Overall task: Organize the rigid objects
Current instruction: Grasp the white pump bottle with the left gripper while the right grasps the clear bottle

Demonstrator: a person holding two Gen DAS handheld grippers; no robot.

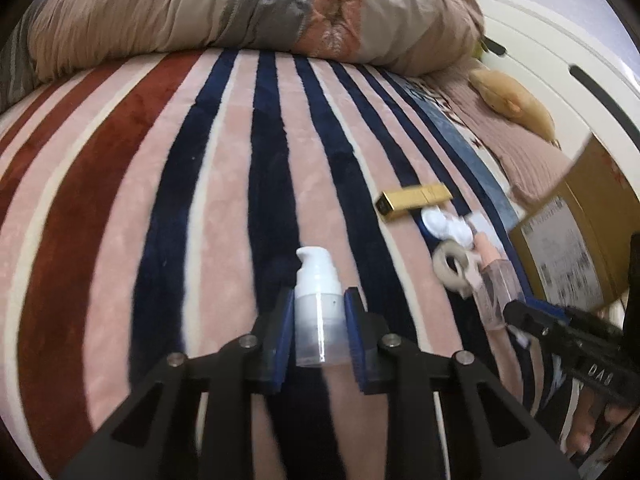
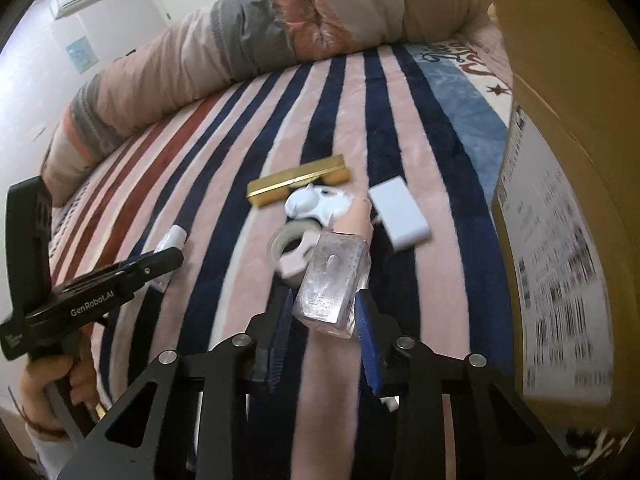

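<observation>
You were at the picking-up step, with both tongs already loaded. Your left gripper point(image 1: 319, 320) was closed on the white pump bottle point(image 1: 318, 304), which stood upright between the blue pads above the striped blanket point(image 1: 224, 184). Your right gripper point(image 2: 324, 332) held the clear square bottle point(image 2: 334, 280), tilted between its fingers. I think the next move needed a carry to the cardboard box point(image 2: 568, 184), just beside on the right, without squeezing harder.

Blanket point(image 1: 168, 184) striped pink, navy, red, cream; gold case point(image 1: 414, 200); brown cardboard box point(image 2: 560, 128).
</observation>
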